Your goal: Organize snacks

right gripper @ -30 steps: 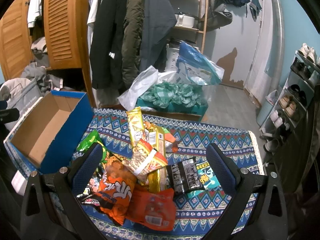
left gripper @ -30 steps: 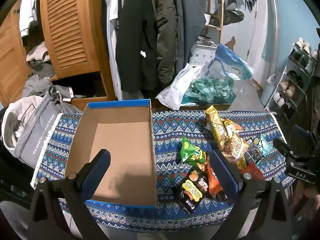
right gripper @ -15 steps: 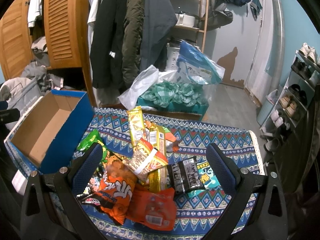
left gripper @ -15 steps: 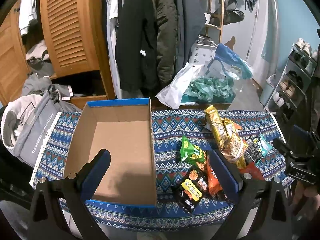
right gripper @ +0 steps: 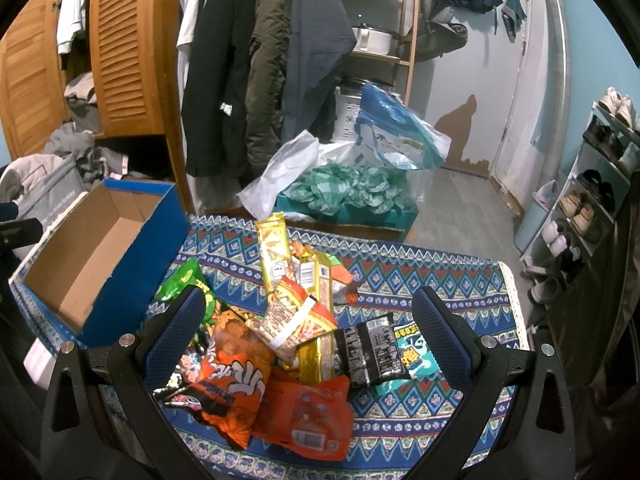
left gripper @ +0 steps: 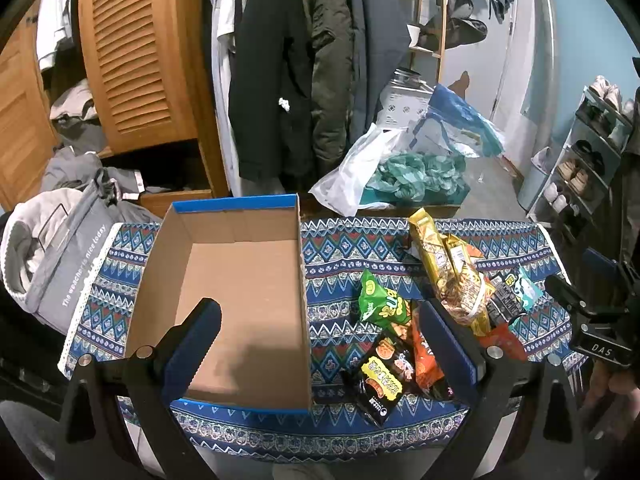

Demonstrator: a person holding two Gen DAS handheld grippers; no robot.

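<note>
Patterned tablecloth (right gripper: 432,292) runs bare toward its right edge. Blue-walled cardboard box (left gripper: 240,292) sits open at left, snack packets (right gripper: 296,332) heaped just beside it. Left gripper (left gripper: 320,344) and right gripper (right gripper: 306,332) hover spread wide, unchanged from before.

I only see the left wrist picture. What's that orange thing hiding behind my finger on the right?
Observer: A big orange bag with white letters, at the front of the snack pile.
Operator: Is anything under it?
Observer: Yes, a red packet with a barcode pokes out from beneath its right side.
Operator: Is the other tool grabbing something?
Observer: No, the right tool is open above the pile, holding nothing.
</note>
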